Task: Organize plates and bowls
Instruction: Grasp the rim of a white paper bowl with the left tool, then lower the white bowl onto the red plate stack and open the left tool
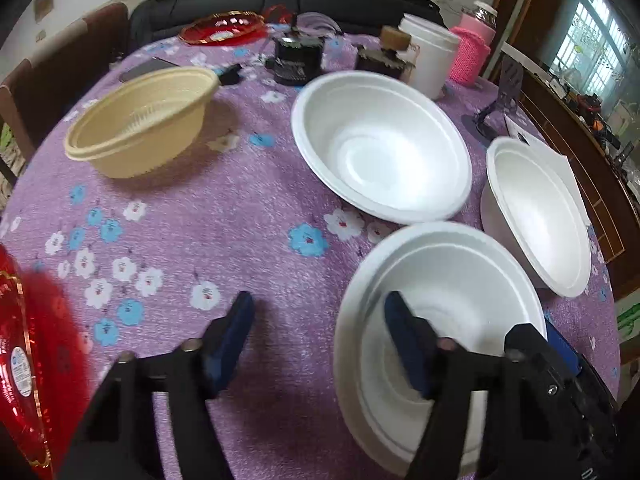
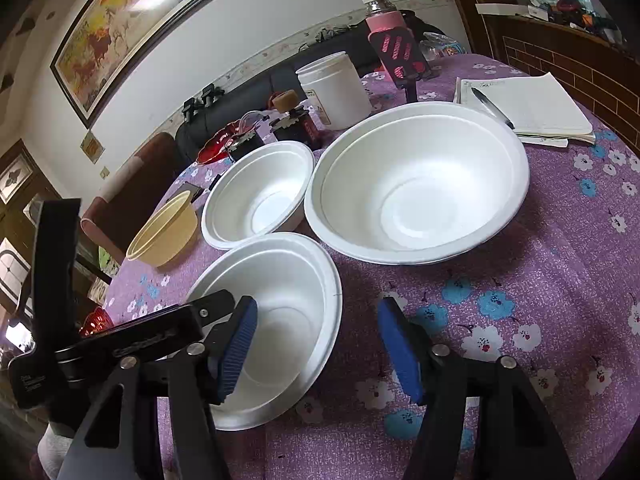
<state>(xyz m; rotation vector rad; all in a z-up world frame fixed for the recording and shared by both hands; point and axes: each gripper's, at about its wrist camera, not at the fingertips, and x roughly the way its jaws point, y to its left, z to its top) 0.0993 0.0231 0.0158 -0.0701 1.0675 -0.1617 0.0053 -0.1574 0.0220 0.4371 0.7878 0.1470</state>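
Three white foam bowls and a tan bowl [image 1: 140,120] stand on the purple flowered tablecloth. My left gripper [image 1: 320,328] is open and straddles the left rim of the nearest white bowl [image 1: 440,280]: one blue pad is inside it, the other over the cloth. My right gripper [image 2: 320,340] is open and straddles the opposite rim of that same bowl [image 2: 288,292]. No pad presses on the rim. Behind it sit a wide white bowl [image 2: 420,184] and a smaller white bowl [image 2: 260,196]. One red plate [image 1: 24,340] lies at the near left, another [image 1: 224,28] at the far side.
At the back of the table stand a white jar [image 2: 336,88], a pink-sleeved bottle [image 2: 384,20], small dark jars [image 1: 298,60] and a phone stand [image 1: 504,92]. A notebook with a pen [image 2: 528,104] lies at the right. Chairs and a dark sofa ring the table.
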